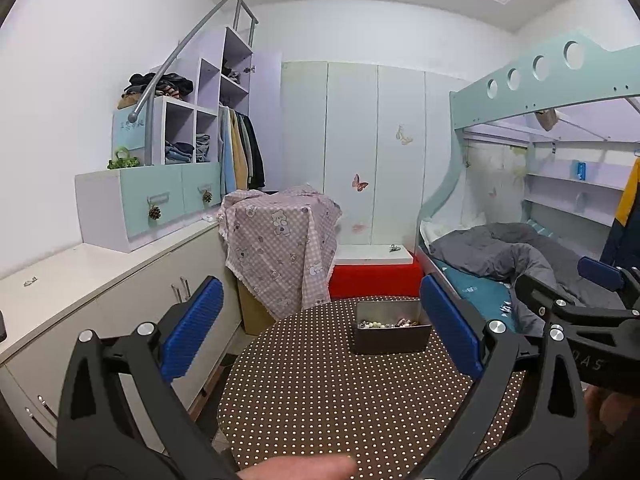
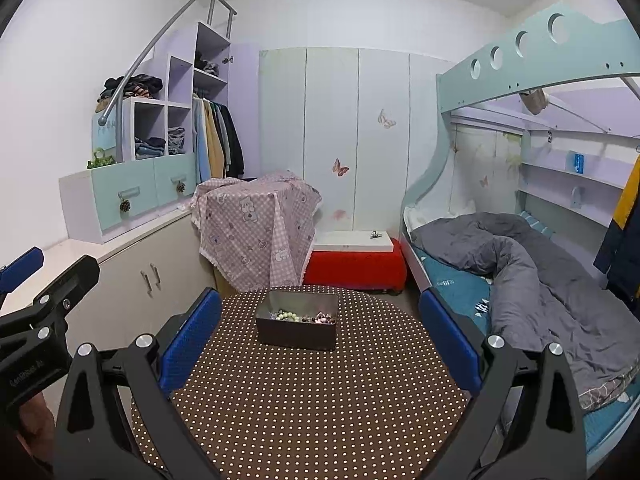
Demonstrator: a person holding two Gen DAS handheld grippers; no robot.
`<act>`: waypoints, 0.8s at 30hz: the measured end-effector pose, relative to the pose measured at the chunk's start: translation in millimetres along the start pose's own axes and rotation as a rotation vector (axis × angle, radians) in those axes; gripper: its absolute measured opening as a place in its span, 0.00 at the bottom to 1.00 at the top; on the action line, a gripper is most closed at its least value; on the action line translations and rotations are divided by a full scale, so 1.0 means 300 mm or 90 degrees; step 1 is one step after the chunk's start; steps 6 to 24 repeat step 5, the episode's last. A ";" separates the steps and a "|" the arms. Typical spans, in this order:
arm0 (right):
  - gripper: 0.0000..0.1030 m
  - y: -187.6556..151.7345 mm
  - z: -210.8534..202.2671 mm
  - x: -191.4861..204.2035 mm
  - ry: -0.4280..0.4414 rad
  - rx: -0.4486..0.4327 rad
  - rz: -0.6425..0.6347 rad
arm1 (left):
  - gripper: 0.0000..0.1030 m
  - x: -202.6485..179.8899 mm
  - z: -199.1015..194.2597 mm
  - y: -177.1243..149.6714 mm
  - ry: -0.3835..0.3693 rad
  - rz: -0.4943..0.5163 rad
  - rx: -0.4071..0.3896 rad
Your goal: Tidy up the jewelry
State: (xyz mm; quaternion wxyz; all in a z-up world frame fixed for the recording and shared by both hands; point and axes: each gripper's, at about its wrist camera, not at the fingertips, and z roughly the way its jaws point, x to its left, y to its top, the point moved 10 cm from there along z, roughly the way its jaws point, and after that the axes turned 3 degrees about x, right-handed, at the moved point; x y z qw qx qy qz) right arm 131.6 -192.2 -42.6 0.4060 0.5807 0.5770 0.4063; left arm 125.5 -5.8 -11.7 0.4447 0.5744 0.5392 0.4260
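The jewelry (image 2: 301, 315) is lying heaped in a dark tin box (image 2: 297, 334) at the far side of the round dotted table (image 2: 304, 400); only pale green beads and some pinkish pieces are being made out, the rest being hidden by the box's front wall. In the left wrist view the box (image 1: 390, 336) is partly covered by a blue finger pad (image 1: 450, 328). The left tongs (image 1: 320, 326) and right tongs (image 2: 316, 330) are both being held wide apart above the table, nothing being gripped. Behind the table a checked cloth (image 2: 256, 228) is draped over something unseen, beside a red bench (image 2: 354, 266) and a bunk bed with a grey quilt (image 2: 532, 276).
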 end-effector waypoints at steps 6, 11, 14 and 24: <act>0.92 -0.006 0.000 -0.002 0.000 0.002 -0.002 | 0.94 -0.003 0.001 0.006 0.010 -0.001 -0.002; 0.92 -0.006 0.000 -0.002 0.000 0.002 -0.002 | 0.94 -0.003 0.001 0.006 0.010 -0.001 -0.002; 0.92 -0.006 0.000 -0.002 0.000 0.002 -0.002 | 0.94 -0.003 0.001 0.006 0.010 -0.001 -0.002; 0.92 -0.006 0.000 -0.002 0.000 0.002 -0.002 | 0.94 -0.003 0.001 0.006 0.010 -0.001 -0.002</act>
